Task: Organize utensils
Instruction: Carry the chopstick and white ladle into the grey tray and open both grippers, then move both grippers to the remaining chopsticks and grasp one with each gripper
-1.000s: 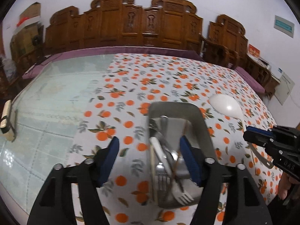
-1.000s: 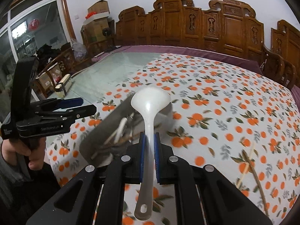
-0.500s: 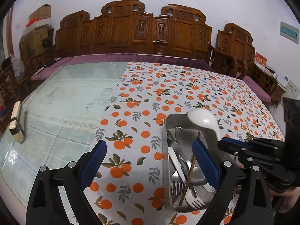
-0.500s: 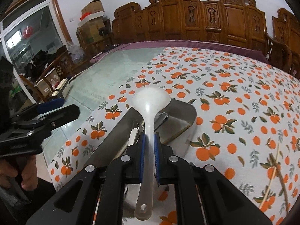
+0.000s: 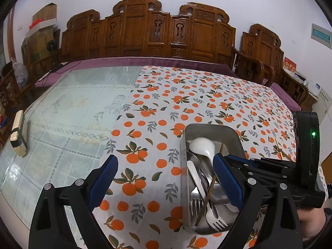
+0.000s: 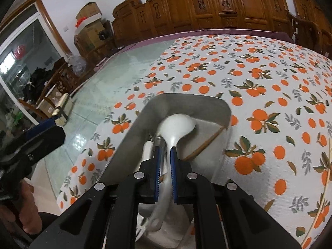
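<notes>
A steel tray (image 5: 235, 133) (image 6: 186, 101) sits on the orange-print tablecloth and holds forks, spoons and a chopstick (image 5: 207, 195). My right gripper (image 6: 165, 149) is low inside the tray, its blue pads a little apart around the handle of a white ladle (image 6: 176, 124), whose bowl lies in the tray's far end. The ladle also shows in the left wrist view (image 5: 200, 144). My left gripper (image 5: 166, 166) is open and empty, just left of the tray above the cloth. The right gripper's body (image 5: 269, 168) shows at the tray's right.
A loose chopstick (image 6: 325, 178) lies on the cloth right of the tray. A wooden block (image 5: 18, 132) lies on the glass tabletop at far left. Carved wooden chairs (image 5: 166, 33) line the table's far side.
The right gripper carried the ladle from above the cloth over the tray and lowered it in; its pads have parted slightly. The left gripper drew back to the left, off the tray.
</notes>
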A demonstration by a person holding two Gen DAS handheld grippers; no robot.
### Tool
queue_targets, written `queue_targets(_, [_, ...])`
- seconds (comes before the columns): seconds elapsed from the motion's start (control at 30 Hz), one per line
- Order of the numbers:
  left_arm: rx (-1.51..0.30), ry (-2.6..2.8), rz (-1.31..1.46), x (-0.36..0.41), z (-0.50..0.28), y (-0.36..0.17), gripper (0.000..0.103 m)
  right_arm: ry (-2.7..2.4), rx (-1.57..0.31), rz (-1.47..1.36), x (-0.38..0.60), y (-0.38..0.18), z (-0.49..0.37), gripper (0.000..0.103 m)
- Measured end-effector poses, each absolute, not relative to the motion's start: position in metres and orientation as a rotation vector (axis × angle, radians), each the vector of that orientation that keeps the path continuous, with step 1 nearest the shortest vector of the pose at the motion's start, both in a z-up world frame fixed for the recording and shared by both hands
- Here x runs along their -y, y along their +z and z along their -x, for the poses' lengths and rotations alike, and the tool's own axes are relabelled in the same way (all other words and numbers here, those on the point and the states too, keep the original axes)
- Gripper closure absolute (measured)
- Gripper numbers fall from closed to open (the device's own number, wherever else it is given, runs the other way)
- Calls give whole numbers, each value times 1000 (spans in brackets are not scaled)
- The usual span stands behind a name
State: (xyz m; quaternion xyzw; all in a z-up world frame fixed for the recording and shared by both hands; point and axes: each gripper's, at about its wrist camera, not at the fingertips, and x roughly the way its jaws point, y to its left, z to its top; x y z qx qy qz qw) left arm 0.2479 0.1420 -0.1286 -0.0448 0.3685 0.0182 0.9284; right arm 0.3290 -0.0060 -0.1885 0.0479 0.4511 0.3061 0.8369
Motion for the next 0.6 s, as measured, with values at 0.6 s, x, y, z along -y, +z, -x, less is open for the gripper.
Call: queue_targets(0.6, [-731, -16, 55, -101, -246, -125, 14, 572, -794, 89, 116, -140, -299, 90])
